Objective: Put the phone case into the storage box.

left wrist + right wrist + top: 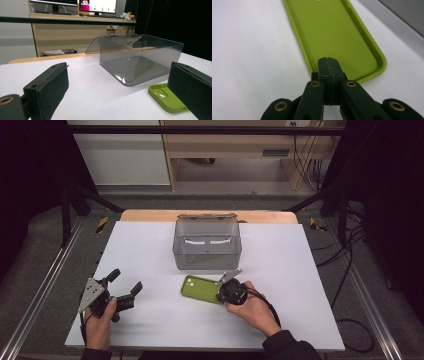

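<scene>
A lime-green phone case (199, 288) lies flat, open side up, on the white table (150, 250), just in front of a clear grey plastic box (207, 244) with its lid swung back. My right gripper (222, 295) is shut, and its tips rest on or just over the case's near end. In the right gripper view the jaws (329, 62) meet with no gap above the case (332, 30), close to its rim. My left gripper (125, 281) is open near the table's left front, pointing towards the box (137, 60) and the case (165, 98), and holds nothing (115, 95).
The white sheet covers a wooden tabletop. Aluminium rails (40, 285) run along both sides. Beyond the far edge are a wooden shelf unit (225, 145) and loose cables (350, 255). Monitors (97, 5) stand on a desk behind.
</scene>
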